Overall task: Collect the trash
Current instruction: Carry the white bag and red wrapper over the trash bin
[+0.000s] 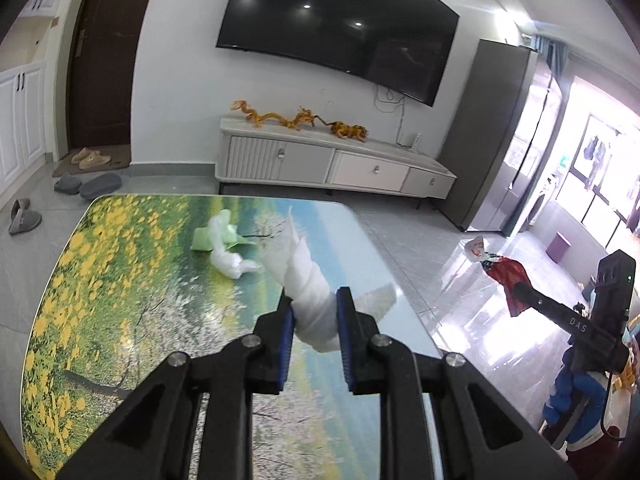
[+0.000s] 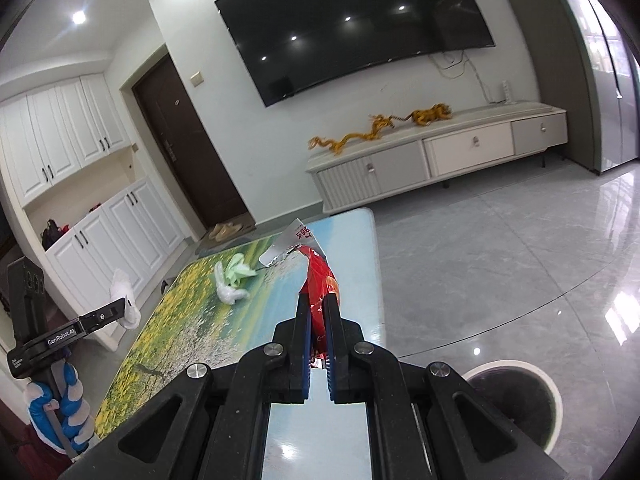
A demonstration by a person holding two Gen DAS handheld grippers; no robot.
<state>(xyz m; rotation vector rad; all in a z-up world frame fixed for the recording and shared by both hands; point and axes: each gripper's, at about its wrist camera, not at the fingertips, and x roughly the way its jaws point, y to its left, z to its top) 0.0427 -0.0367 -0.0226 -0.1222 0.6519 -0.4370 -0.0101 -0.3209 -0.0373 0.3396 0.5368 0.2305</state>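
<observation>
Left gripper [image 1: 315,310] clenched on a soft, light tissue wad [image 1: 310,280], right gripper [image 2: 317,316] pinching a thin, crinkly, probably slippery red wrapper [image 2: 320,280] mid-length, both above the table [image 1: 120,280]; bin [image 2: 516,400] below.

The table [image 1: 120,320] had a glossy top printed with a landscape: yellow flowers along the left side, white blossom trees through the middle, and pale blue water toward the far right corner. Its corners were rounded. One item lay directly on it, a crumpled bundle of white and pale green plastic [image 1: 224,248], resting in the far half of the top, clear of every edge. The table stood on a grey tiled floor [image 2: 500,260] with a reflective finish.
</observation>
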